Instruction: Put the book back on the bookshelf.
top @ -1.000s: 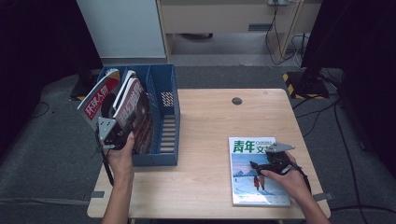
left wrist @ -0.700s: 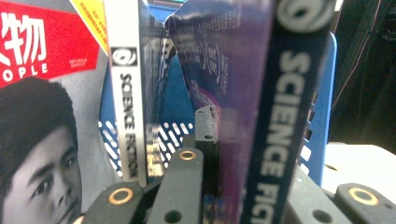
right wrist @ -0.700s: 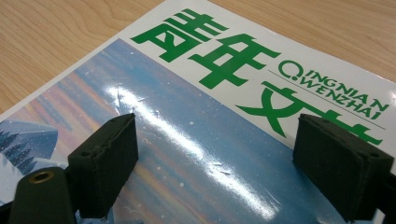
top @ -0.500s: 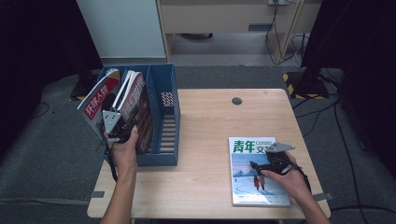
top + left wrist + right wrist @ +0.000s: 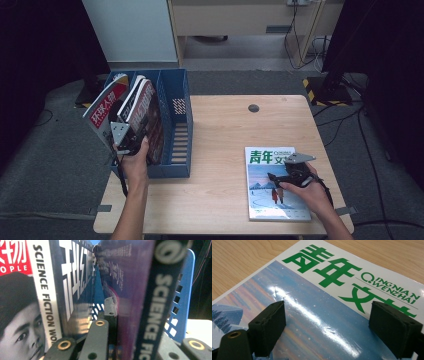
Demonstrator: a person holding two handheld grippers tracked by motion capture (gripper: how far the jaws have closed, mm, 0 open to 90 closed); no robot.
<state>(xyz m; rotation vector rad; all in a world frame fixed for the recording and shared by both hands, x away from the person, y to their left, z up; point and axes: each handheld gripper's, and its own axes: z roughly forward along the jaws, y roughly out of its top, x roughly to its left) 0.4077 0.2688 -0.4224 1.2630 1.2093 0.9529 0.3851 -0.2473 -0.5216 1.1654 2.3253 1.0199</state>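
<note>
**Left tongs grip a magazine in the blue rack; right tongs hover open over another**

The left tongs (image 5: pixel 131 134) are at the blue file rack (image 5: pixel 177 125), which stands on the left part of the wooden surface (image 5: pixel 225 150). They are closed on the dark science-fiction magazine (image 5: pixel 150 117), which stands tilted in the rack's left compartments. In the left gripper view one jaw lies against the inner side of this magazine's (image 5: pixel 140 290) cover, with the pages pinched between the jaws. Just beside it to the left stand a second science-fiction issue (image 5: pixel 62 285) and a red-and-white people magazine (image 5: pixel 102 107), which leans outward over the rack's left wall.

The right tongs (image 5: pixel 285 172) are well apart from the rack, on the right side of the surface, above a magazine with a green title and a snowy blue cover (image 5: pixel 265 190) that lies flat, face up, near the front edge. In the right gripper view the two jaws stand wide apart over the glossy cover (image 5: pixel 317 315), holding nothing; whether their tips touch the paper I cannot tell.
</note>
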